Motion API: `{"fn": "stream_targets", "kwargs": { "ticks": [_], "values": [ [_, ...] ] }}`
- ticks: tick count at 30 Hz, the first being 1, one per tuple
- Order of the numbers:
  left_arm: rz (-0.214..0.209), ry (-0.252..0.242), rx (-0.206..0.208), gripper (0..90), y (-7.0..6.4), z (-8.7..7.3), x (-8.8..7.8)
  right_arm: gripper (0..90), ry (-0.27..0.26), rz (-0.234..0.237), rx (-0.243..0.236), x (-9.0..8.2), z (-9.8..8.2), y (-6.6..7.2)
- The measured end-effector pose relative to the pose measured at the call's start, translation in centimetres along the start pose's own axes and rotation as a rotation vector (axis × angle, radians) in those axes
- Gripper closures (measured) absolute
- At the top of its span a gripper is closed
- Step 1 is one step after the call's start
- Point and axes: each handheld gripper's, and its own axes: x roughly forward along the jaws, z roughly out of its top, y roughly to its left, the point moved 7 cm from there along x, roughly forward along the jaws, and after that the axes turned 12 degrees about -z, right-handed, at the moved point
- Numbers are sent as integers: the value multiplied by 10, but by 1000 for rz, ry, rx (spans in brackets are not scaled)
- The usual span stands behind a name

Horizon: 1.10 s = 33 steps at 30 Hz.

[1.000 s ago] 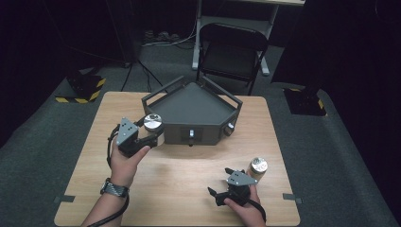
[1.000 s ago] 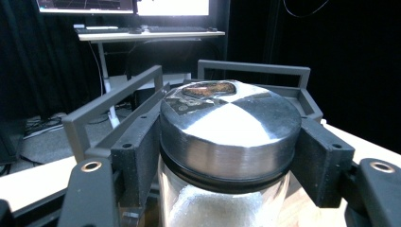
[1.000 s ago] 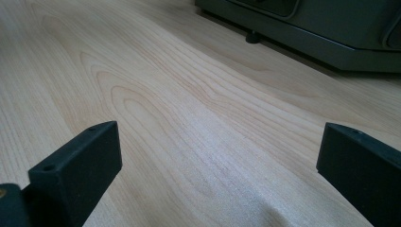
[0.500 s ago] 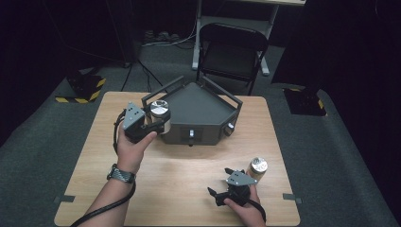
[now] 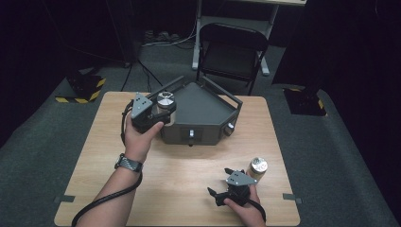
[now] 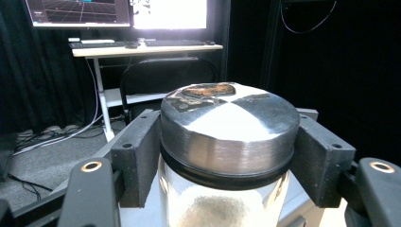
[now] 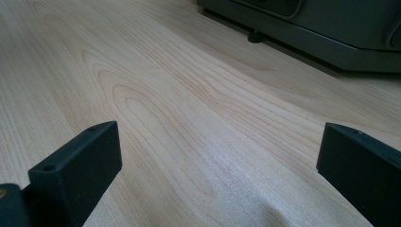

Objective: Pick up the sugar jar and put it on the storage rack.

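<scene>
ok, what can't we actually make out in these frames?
- Left gripper view: the base of the glass jar with the silver metal lid is cut off by the bottom edge.
- High view: the second silver-lidded jar is too small to read its contents.
- Right gripper view: the dark grey angular box is cut off at the top edge.

Brushed metal, clear glass, pale wood

The jar (image 6: 227,189) has a glossy glass body under a brushed metal lid (image 6: 230,123); matt black plastic fingers (image 6: 137,156) flank it, and the table (image 7: 189,118) is smooth light-grained wood.
</scene>
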Motion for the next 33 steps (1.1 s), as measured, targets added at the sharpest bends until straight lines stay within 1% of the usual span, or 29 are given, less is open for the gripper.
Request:
{"fn": "stream_targets", "kwargs": {
  "ticks": [10, 14, 17, 18, 20, 24, 26, 33],
  "values": [
    [13, 19, 4, 323, 4, 1, 30, 7, -1, 4, 1, 0, 0, 0],
    [18, 21, -6, 323, 7, -2, 41, 7, 0, 6, 5, 0, 0, -1],
    [24, 23, -4, 323, 9, -4, 49, 8, 0, 8, 6, 0, 0, -1],
    [23, 23, -12, 324, 11, -5, 52, 7, 1, 9, 6, 0, 0, -1],
    [22, 31, -15, 324, 12, -6, 57, 7, 0, 10, 7, 0, 0, -2],
    [22, 46, -21, 323, 13, -5, 67, 7, 0, 13, 8, 0, 0, -2],
    [23, 55, -12, 324, 13, -4, 71, 7, 0, 14, 7, 0, 0, -2],
    [24, 67, -7, 324, 11, -1, 86, 7, -2, 19, 3, 1, 0, -2]
  ]
}}
